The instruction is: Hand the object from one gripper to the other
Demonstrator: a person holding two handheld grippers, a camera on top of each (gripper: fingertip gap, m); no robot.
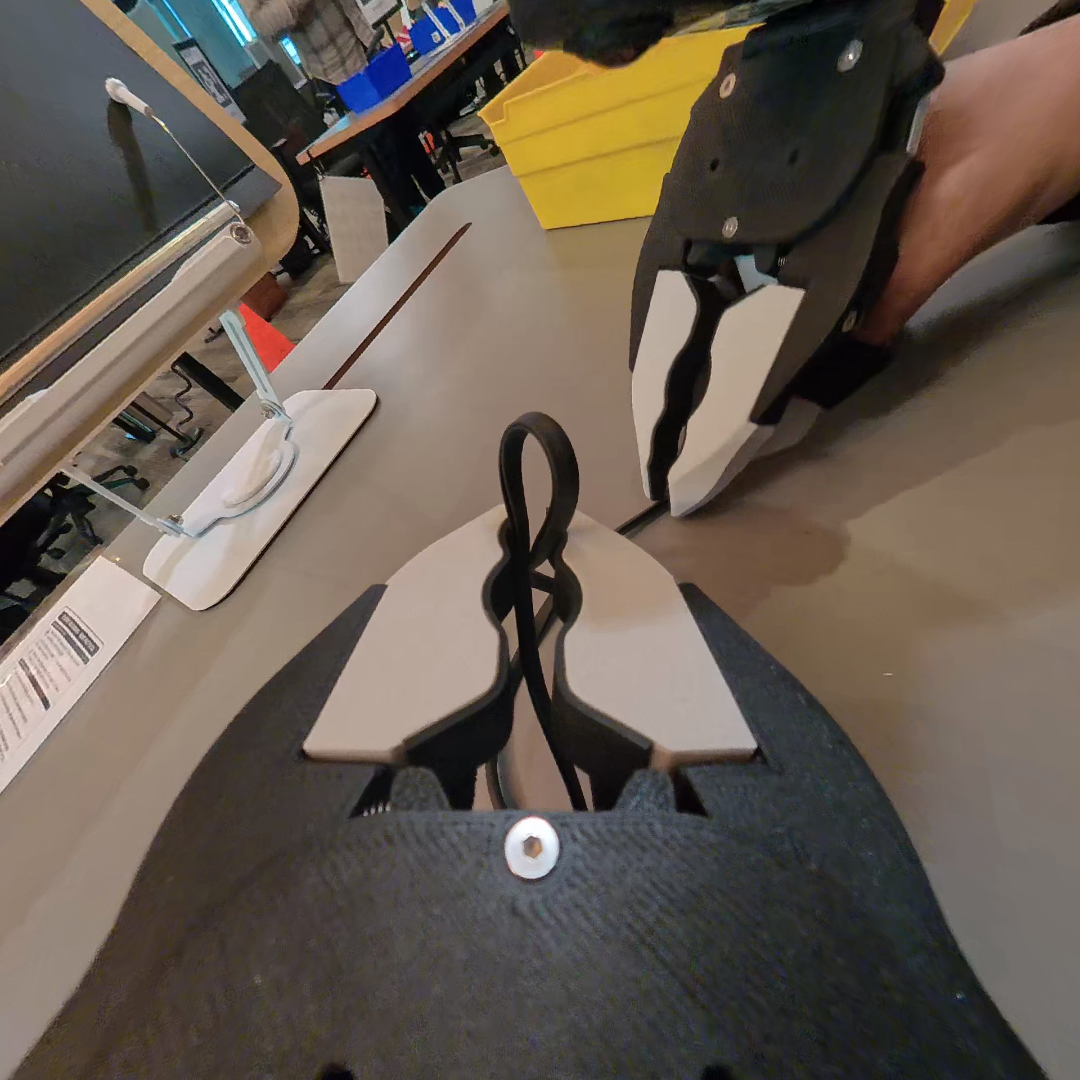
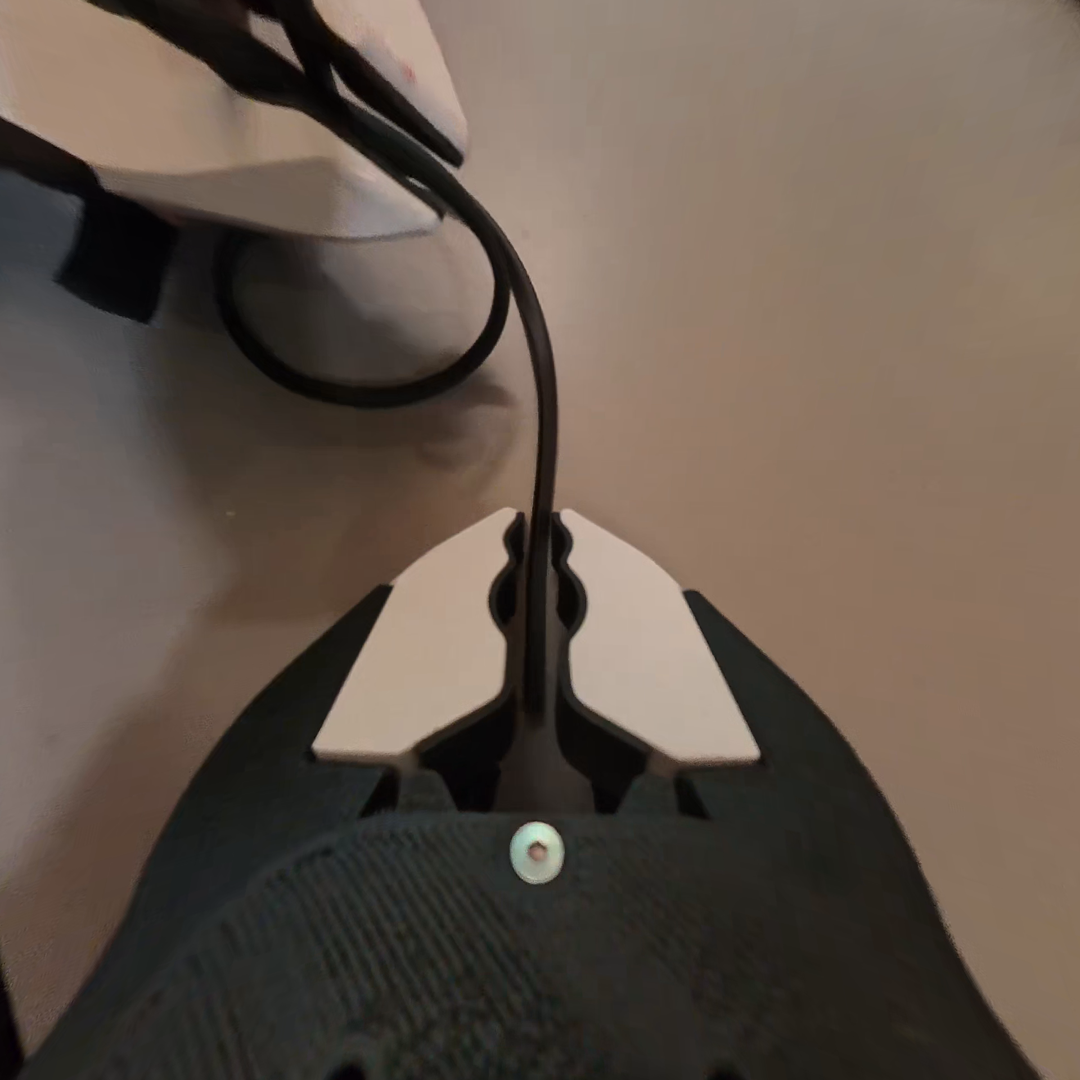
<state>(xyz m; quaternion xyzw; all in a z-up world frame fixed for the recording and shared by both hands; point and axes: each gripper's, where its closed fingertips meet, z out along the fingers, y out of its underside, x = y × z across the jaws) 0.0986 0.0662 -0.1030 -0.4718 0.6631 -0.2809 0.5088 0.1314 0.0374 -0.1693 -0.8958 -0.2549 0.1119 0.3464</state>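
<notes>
The left tool (image 1: 535,526) has its two white fingers (image 1: 421,637) pressed together on a thin black cord (image 1: 537,461). The cord runs up the narrow channel between them and stands out past the tips in a small upright loop. The right tool (image 2: 539,517) likewise pinches the same cord between its own white fingers (image 2: 432,643); one strand lies straight down the slot between them, with the end sitting deep in the gap.

From the right tool's tips the cord climbs, bends left and passes into the left tool, which shows blurred in the upper left corner of the right wrist view. Below that tool a slack round loop (image 2: 362,374) of the cord hangs just over the worktop; whether it touches the surface cannot be told. So the cord is held at both ends at once, bridging the two tools.

In the left wrist view the right tool stands to the upper right, pointing down with its tips close to the grey worktop (image 1: 876,672), and a person's hand (image 1: 993,163) grips its black body. Behind it sit stacked yellow bins (image 1: 590,146). To the left a white flat-based stand (image 1: 263,497) rests on the worktop, carrying a tilted dark panel with a wooden edge (image 1: 117,146). A white printed sheet (image 1: 52,672) lies near the left edge.
</notes>
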